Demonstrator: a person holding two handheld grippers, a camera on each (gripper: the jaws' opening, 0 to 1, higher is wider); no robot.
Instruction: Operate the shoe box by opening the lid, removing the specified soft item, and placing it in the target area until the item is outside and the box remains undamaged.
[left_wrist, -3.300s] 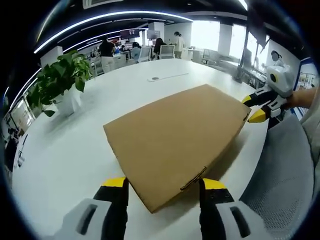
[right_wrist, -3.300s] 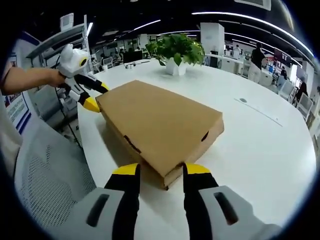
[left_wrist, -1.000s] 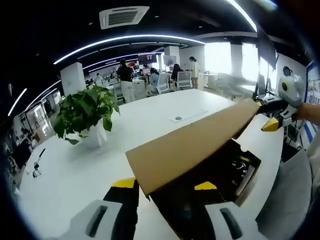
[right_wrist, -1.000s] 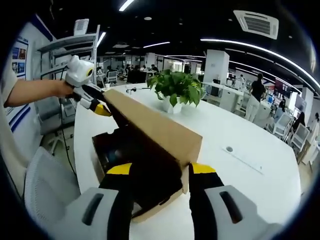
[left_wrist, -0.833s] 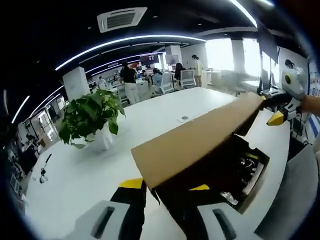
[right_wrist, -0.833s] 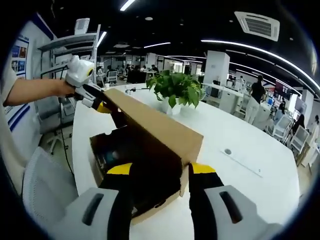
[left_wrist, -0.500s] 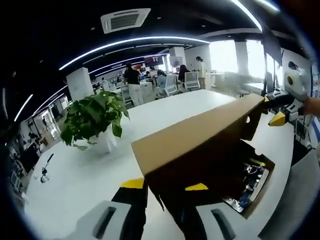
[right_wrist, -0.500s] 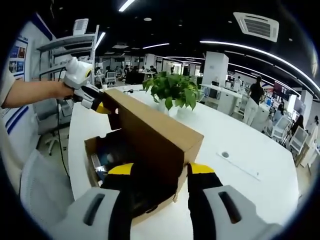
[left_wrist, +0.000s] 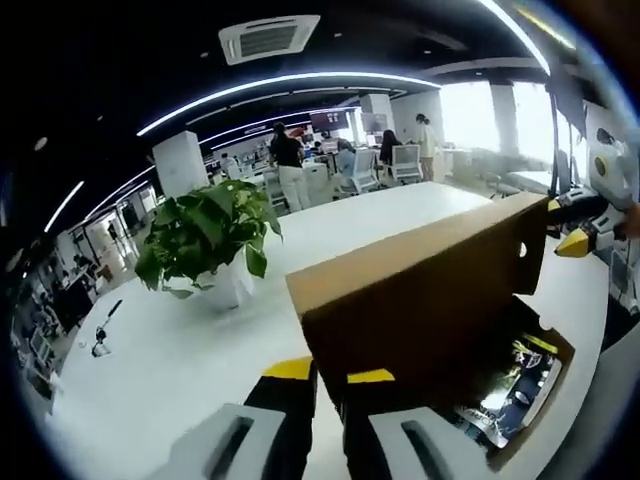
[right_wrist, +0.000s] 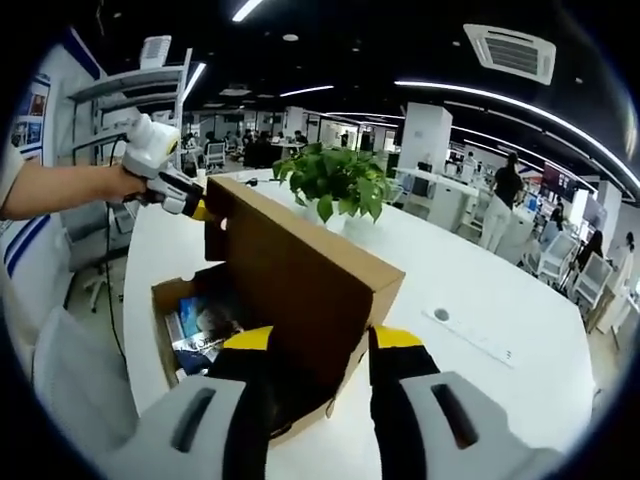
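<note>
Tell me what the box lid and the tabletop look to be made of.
Box lid: plain brown cardboard, matte, with folded edges and a punched hole. Tabletop: smooth white surface, probably laminate, with a faint sheen; the exact material can't be told.

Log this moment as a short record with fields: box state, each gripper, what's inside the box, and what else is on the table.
box: cardboard shoe box on the white table, base flat
lid: box lid raised steeply, hinged along its far edge
left gripper: left gripper jaws close together at one lid corner; grip on it cannot be confirmed
right gripper: right gripper jaws either side of the other lid corner
contents: colourful printed items on the box floor; the soft item cannot be told apart
also on table: potted plant
</note>
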